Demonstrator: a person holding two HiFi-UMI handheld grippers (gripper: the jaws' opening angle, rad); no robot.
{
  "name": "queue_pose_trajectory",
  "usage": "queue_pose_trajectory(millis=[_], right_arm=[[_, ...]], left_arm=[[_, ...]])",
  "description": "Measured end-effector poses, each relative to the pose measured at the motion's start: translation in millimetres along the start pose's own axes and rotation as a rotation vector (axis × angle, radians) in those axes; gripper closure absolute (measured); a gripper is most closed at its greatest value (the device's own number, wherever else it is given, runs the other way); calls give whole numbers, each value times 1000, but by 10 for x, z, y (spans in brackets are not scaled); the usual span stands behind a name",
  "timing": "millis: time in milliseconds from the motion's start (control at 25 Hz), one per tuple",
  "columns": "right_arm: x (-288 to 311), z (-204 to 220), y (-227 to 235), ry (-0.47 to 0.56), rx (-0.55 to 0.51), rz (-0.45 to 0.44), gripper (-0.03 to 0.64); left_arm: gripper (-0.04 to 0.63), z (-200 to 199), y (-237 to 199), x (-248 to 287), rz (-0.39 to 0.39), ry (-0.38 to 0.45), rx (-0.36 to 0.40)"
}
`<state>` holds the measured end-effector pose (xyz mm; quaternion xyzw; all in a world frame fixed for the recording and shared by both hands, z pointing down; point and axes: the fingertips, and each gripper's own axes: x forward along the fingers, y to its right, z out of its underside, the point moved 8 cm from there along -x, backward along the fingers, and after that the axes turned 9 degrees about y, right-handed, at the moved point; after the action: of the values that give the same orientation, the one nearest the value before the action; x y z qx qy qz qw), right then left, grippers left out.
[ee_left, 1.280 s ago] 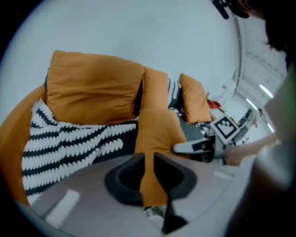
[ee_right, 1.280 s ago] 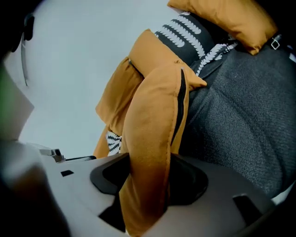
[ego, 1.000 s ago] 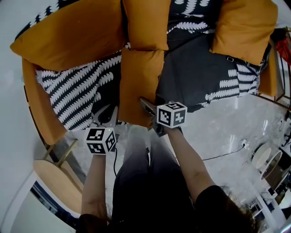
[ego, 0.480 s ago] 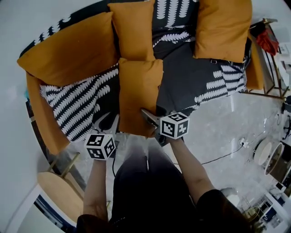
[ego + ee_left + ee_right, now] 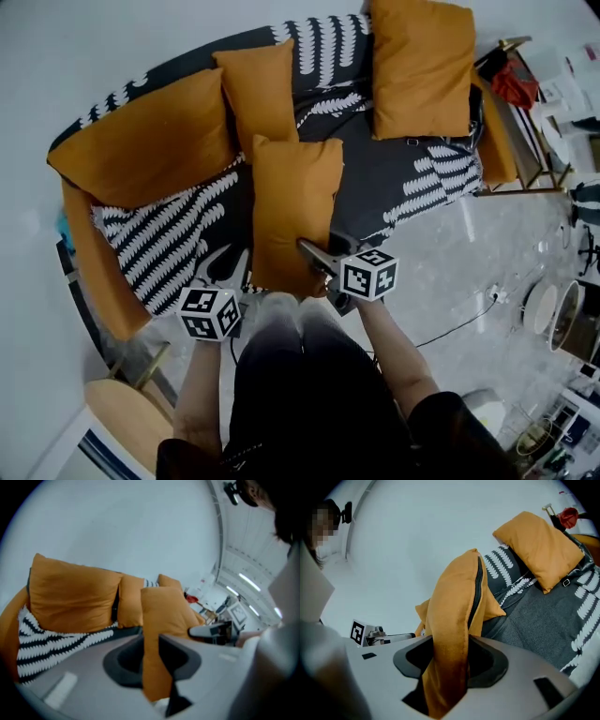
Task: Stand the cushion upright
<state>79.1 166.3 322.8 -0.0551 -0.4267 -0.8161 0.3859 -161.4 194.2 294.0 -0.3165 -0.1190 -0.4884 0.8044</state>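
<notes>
- Dark, white-patterned sofa on a pale glossy floor, with three other orange cushions leaning along its back.
- Task cushion: plain orange, rectangular and soft, with a dark zipper down one edge. It lies lengthwise over the middle of the seat.
- Left gripper: its jaws have just been opening, yet they pinch the cushion's near edge.
- Right gripper: clamped on the same near edge, fabric bunched between its jaws.
</notes>
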Motion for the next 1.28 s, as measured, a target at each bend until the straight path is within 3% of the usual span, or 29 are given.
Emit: queue_pose_trajectory(millis=[720, 960, 1280], right_arm=[[-462, -823, -111, 173, -105, 94, 402], [-499, -1133, 296, 213, -103, 84, 402], [-339, -1809, 979, 174, -140, 36, 402]], left_arm=[[495, -702, 305, 191, 161, 75, 36], [495, -938, 533, 593, 153, 112, 49], [495, -1163, 743, 1295, 91, 104, 23]])
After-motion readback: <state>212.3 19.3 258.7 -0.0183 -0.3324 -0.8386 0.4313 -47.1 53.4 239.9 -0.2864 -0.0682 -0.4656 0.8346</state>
